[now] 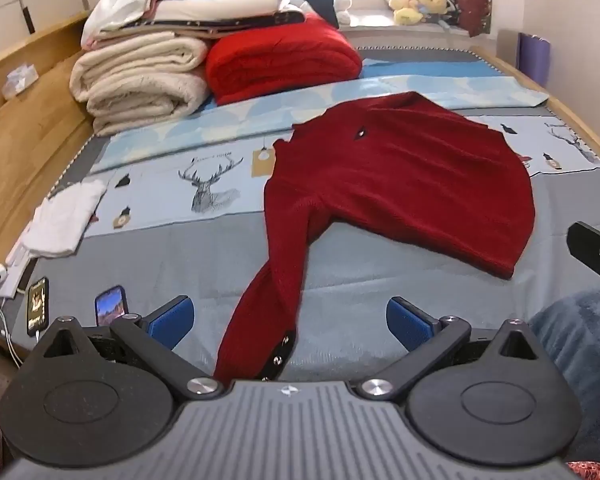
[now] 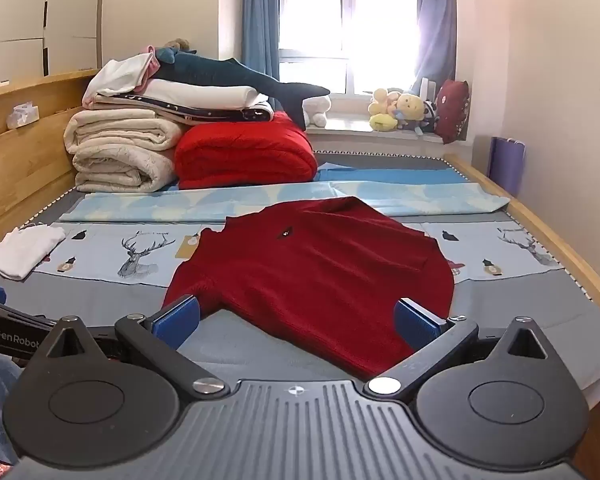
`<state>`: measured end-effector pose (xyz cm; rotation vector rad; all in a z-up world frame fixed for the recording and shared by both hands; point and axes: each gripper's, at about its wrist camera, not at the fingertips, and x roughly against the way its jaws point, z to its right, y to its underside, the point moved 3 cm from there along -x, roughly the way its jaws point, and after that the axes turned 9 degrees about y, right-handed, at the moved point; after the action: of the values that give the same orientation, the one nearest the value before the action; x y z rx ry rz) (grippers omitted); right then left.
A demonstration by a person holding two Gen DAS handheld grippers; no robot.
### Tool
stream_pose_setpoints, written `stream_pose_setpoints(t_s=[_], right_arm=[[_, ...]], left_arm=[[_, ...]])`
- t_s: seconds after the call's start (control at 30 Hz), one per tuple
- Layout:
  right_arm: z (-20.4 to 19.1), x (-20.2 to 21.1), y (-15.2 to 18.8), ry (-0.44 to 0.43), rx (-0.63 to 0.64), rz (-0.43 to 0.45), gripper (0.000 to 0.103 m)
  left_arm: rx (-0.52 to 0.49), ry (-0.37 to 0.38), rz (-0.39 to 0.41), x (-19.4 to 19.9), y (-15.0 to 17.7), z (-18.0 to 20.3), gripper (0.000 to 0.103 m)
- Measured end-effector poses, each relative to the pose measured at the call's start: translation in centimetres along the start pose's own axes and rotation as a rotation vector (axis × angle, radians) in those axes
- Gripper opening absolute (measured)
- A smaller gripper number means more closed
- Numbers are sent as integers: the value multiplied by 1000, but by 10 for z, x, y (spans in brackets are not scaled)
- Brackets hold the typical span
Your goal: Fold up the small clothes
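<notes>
A dark red knitted sweater [image 1: 404,184] lies flat on the bed, and one long sleeve [image 1: 268,312] with dark buttons at its cuff trails toward me. My left gripper [image 1: 290,320] stands wide open, with the sleeve's cuff lying on the sheet between the blue pads [image 1: 171,320] and not pinched. In the right wrist view the same sweater [image 2: 312,276] fills the middle. My right gripper [image 2: 296,320] is open too, and the sweater's near hem lies between its fingers, which do not press on it. The right gripper's body also shows at the right edge of the left wrist view.
Folded cream blankets [image 1: 140,80] and a bright red blanket [image 1: 280,64] are stacked at the bed's far left. A small white garment [image 1: 66,220] lies at the left. Two phones [image 1: 110,304] and a charger sit near the wooden bed frame [image 1: 28,152]. Plush toys [image 2: 400,110] line the windowsill.
</notes>
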<state>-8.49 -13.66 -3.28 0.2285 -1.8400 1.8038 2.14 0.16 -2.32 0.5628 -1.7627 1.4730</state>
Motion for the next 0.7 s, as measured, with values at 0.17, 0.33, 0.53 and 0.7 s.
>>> stream_pose_setpoints(t_s=[0.17,0.33,0.53,0.7], right_arm=[[0,-1,1,-8,-1,-6,102],[0,1,-4,-6,5,3,102],[-3,2,-2,-1,4,5,102],[-2,2,-1,-3,3,3,102]], left_arm=[[-36,-16,-34,-10,-13,8,101],[-23,17,28,-6,-10,22,101],[-3,43,37,2,-12,19,101],[0,50,33,2,-6,13,101]])
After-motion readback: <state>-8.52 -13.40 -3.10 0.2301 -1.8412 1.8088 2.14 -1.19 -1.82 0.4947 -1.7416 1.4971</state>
